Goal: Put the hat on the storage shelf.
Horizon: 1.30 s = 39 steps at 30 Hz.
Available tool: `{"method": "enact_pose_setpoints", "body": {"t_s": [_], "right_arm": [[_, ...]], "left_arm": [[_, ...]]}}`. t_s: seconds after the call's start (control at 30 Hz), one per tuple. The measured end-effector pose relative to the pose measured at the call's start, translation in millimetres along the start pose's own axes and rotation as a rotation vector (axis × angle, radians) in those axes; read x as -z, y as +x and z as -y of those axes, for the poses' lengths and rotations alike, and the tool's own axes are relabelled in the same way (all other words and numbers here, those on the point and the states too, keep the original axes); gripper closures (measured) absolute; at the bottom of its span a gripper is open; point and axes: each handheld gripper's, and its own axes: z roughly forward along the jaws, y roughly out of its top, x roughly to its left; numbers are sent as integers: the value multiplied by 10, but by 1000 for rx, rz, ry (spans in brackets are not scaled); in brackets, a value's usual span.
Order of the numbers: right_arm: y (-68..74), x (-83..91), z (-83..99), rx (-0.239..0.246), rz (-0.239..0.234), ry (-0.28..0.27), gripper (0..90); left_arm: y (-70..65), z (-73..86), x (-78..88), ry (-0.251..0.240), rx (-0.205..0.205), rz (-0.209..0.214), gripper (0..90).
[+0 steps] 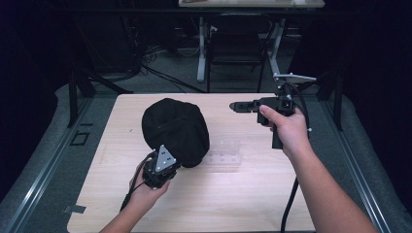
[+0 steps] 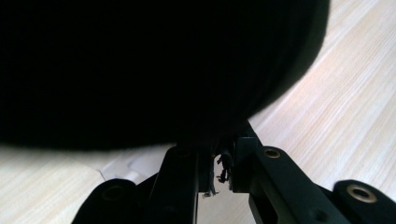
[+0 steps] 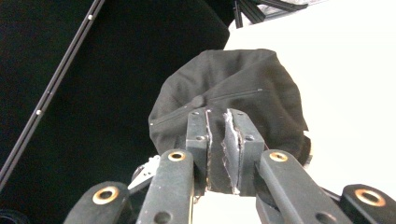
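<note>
black cap [image 1: 175, 130] sat on the left half of the light wood table [image 1: 252, 204], crown up, bulging toward the far side. left gripper [image 1: 171, 165] was at the cap's near edge, in the person's left hand [image 1: 145, 189], with the grey three-cornered plate on top facing the camera. in the left gripper view the jaws stood nearly together, pinching a fold of the cap's [image 2: 154, 70] black fabric at its lower rim; frayed threads showed in the thin gap between the pads. the cap's dark mass covered most of that view, with wood grain of the table [image 2: 345, 93] at the right.

right gripper [image 1: 234, 106] was held in the right hand [image 1: 286, 128] above the far right part of the table, level, jaws pointing left toward the cap but well apart from it. in the right gripper view its jaws were close together with a narrow slit between the pads, nothing held between them. beyond the jaws the cap [image 3: 243, 88] showed with its top button and seam lines, and the left gripper's [image 3: 144, 173] plate peeked out at its lower left.

a clear plastic piece [image 1: 224, 151] lay flat on the table just right of the cap, near its edge; whether it touched the cap could not be told
</note>
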Motion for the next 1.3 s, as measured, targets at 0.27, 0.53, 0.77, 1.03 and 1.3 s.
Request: {"method": "enact_pose_setpoints", "body": {"t_s": [0.27, 0.53, 0.77, 1.03, 1.3], "right_arm": [[-22, 64, 82, 38, 54, -10, 780], [-78, 62, 240, 93, 149, -11, 770], [-208, 35, 470, 139, 223, -18, 747], [-374, -22, 782, 217, 340, -33, 695], [-503, -63, 1017, 285, 419, -53, 655]], "left_arm": [[-17, 40, 16, -12, 5, -2, 792], [71, 147, 93, -41, 101, 11, 647], [180, 301, 177, -50, 165, -3, 557], [301, 416, 227, -64, 234, -18, 484], [339, 501, 202, -71, 267, -13, 463]]}}
